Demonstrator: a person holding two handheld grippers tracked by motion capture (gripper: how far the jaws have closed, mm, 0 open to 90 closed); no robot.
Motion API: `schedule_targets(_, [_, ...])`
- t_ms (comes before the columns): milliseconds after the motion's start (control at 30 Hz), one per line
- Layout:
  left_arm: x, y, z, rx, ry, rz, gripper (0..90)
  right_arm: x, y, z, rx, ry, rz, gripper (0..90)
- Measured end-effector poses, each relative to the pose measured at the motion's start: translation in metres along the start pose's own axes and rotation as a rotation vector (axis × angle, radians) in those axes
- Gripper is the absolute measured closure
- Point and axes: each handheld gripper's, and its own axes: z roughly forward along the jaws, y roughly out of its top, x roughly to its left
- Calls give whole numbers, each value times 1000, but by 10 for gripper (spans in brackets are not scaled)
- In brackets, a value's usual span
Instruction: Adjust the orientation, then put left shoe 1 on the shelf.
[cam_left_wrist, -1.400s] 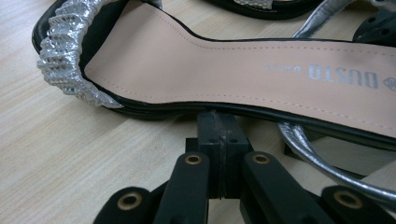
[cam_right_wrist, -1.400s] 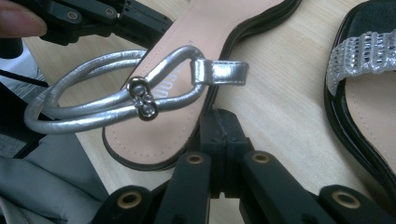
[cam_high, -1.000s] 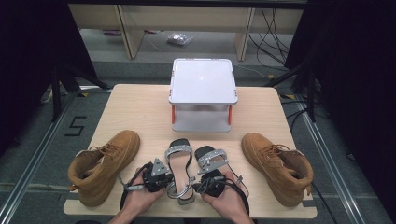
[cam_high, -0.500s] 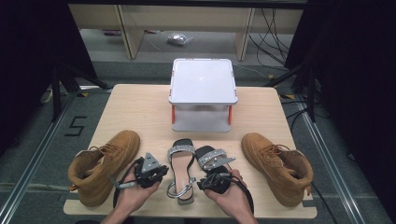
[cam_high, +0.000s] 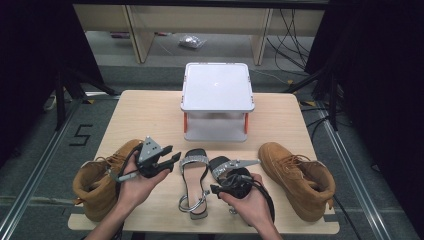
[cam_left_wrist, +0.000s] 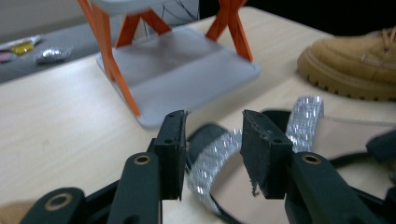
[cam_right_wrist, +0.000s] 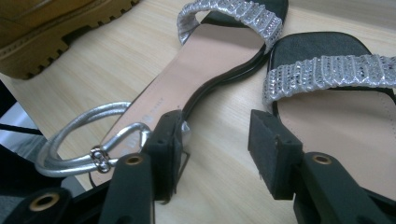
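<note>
Silver-strapped sandals (cam_high: 194, 185) lengthwise, toes toward shelf (cam_high: 217, 100), left tongs (cam_high: 170, 158) and right tongs (cam_high: 235, 172) just opening, empty.

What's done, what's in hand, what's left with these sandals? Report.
Done: left sandal and right sandal lie side by side between the boots. In hand: nothing; left gripper and right gripper have just been opening, gripping nothing. Left: possibly shelving shoes on the white rack, now bare.
</note>
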Motion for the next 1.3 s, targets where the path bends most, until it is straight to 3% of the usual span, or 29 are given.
schedule_targets(200, [12,28,6,-32,14,12,595,3,6,0,-23,10,8,527])
schedule_targets(367, [23,52,19,-51,17,11,589,5,17,4,15,17,26,511])
schedule_targets(667, [39,89,43,-101,41,10,618,14,32,14,42,17,-8,489])
schedule_targets(833, [46,104,70,-67,52,21,692,19,40,18,75,14,-4,475])
schedule_targets(1000, [48,111,93,-20,68,27,882,22,49,22,81,13,-9,459])
schedule_targets(1067, [49,111,101,2,72,9,895,23,51,24,84,9,-5,456])
schedule_targets(1167, [52,111,113,33,89,21,896,26,54,27,129,-1,21,439])
schedule_targets(1200, [52,110,116,28,92,12,895,26,56,29,142,0,4,436])
schedule_targets(1300, [56,108,122,46,107,26,895,30,59,32,174,2,13,425])
